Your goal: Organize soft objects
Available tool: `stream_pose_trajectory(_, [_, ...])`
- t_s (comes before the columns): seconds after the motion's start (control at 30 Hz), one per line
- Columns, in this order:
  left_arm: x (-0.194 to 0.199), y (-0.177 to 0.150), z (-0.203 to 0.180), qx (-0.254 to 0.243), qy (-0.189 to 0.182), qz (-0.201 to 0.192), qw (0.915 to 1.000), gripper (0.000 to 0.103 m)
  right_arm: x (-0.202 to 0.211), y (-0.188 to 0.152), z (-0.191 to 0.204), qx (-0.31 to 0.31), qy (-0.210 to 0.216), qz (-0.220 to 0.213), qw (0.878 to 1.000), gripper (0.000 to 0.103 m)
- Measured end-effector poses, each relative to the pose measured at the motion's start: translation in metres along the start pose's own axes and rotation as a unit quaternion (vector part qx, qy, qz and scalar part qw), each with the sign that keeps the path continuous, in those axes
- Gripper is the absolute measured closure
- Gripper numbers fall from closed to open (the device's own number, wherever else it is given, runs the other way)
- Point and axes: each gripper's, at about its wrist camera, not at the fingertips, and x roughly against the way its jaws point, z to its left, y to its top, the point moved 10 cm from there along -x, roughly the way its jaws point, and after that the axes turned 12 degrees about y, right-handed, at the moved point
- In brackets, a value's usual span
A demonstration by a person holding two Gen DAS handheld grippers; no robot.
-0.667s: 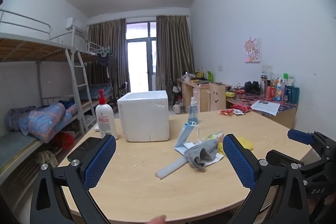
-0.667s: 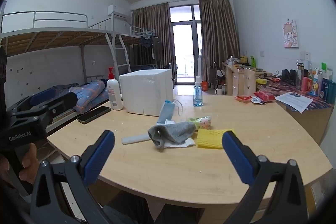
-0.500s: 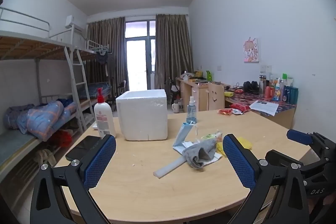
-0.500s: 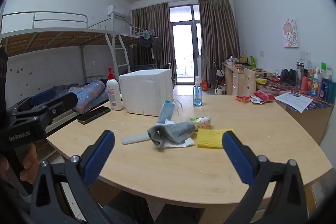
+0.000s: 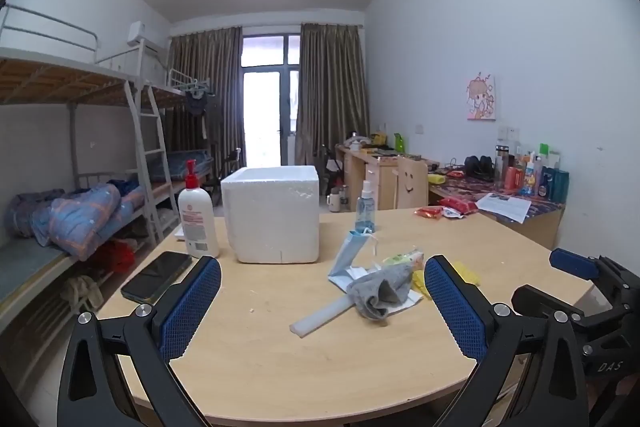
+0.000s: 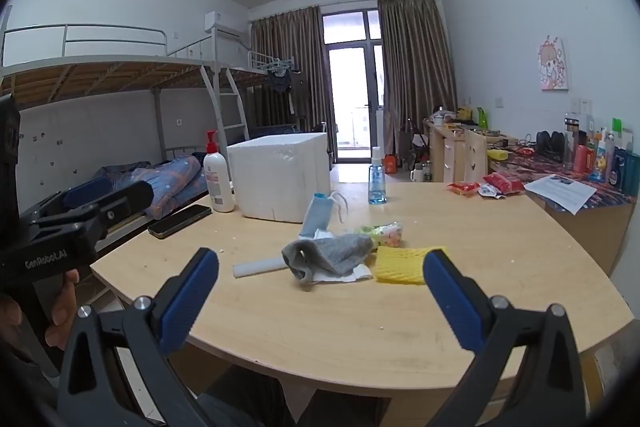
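Observation:
A grey sock (image 6: pixel 332 253) lies crumpled on white paper mid-table, also in the left wrist view (image 5: pixel 380 289). Beside it are a yellow sponge cloth (image 6: pixel 404 259), a blue face mask (image 6: pixel 316 213) leaning upright, a small floral packet (image 6: pixel 384 231) and a white foam strip (image 6: pixel 258 267). A white foam box (image 6: pixel 280 183) stands behind them. My left gripper (image 5: pixel 322 301) is open and empty, near the table's front edge. My right gripper (image 6: pixel 320 291) is open and empty, in front of the sock.
On the round wooden table (image 6: pixel 460 267) stand a lotion pump bottle (image 6: pixel 218 179), a black phone (image 6: pixel 180 221) and a blue spray bottle (image 6: pixel 377 183). Red snack packets (image 6: pixel 486 185) lie far right. Bunk beds (image 5: pixel 60 211) stand left, cluttered desks (image 5: pixel 508 187) right.
The left wrist view has shifted slightly, with the table objects sitting a little lower and more to the left. The right gripper and the objects have not moved.

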Motion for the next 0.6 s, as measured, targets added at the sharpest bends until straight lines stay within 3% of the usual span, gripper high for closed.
stream_pose_trajectory(0.6, [0.0054, 0.0044, 0.0055, 0.006, 0.009, -0.006, 0.9999, 0.001, 0.0009, 0.0013, 0.0067, 0.008, 0.004, -0.003, 1.000, 0.000])
